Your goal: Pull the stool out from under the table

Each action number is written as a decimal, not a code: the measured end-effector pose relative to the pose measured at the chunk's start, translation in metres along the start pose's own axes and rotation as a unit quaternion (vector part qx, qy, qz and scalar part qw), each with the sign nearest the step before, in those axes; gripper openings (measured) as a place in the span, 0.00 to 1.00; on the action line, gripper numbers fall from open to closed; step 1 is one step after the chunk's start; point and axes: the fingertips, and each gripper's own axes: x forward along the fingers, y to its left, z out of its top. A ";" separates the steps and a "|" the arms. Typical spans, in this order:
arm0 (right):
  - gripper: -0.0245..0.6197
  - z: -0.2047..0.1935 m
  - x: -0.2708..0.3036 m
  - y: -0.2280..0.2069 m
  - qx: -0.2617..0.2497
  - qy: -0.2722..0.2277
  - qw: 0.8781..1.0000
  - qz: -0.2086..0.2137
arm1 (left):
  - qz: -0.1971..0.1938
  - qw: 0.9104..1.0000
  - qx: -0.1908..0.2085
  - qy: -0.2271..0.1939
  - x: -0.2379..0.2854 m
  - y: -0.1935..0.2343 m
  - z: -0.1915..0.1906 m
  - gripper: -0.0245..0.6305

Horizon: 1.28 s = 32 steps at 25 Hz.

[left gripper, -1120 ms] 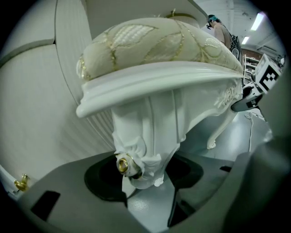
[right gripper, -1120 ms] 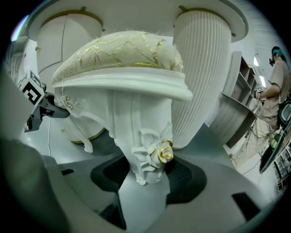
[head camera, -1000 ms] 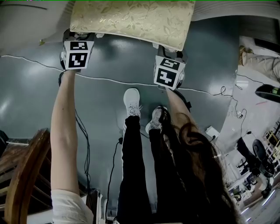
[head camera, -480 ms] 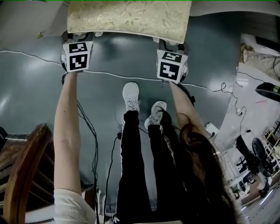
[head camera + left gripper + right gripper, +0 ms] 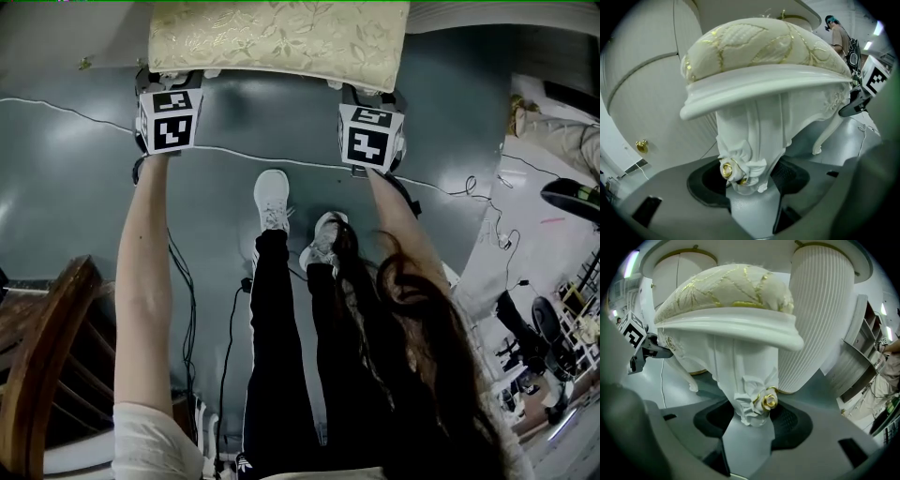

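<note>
The white carved stool (image 5: 281,42) with a cream, gold-embroidered cushion stood on the glossy dark grey floor (image 5: 75,206), at the top edge of the head view. It was positioned directly in front of the white table (image 5: 820,310), whose fluted pedestal rose just behind the seat in the right gripper view. A second pedestal of the table (image 5: 642,93) stood beside the stool (image 5: 764,61) in the left gripper view.

The left gripper (image 5: 173,80) was clamped on the stool's near-left leg (image 5: 750,140). The carved knee with its gilt rosette sat between the jaws of the left gripper (image 5: 747,176), with a dark pad against each side.

The right gripper (image 5: 367,94) was clamped in the same manner on the near-right leg (image 5: 740,376) of the stool (image 5: 726,301). The rosette sat between the jaws of the right gripper (image 5: 752,416). Both grippers pointed steeply downward at the two near corners of the seat.

A thin white cable (image 5: 56,108) ran across the floor just beside both grippers. The person's white shoes (image 5: 272,197) rested on the floor between the two arms, near the stool. A brown wooden chair (image 5: 42,366) occupied the lower-left corner of the head view, well apart from the stool.
</note>
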 end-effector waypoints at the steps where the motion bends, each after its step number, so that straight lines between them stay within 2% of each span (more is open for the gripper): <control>1: 0.43 0.003 -0.003 0.002 -0.004 0.002 1.000 0.005 | 0.002 1.000 -0.002 -0.001 -0.005 0.003 0.000 0.46; 20: 0.43 0.015 -0.015 -0.008 -0.049 0.023 0.998 0.040 | 0.030 0.998 -0.046 0.023 -0.044 -0.009 -0.007 0.46; 32: 0.43 0.017 -0.015 -0.009 -0.063 0.032 0.996 0.047 | 0.033 0.998 -0.053 0.034 -0.049 -0.011 -0.009 0.46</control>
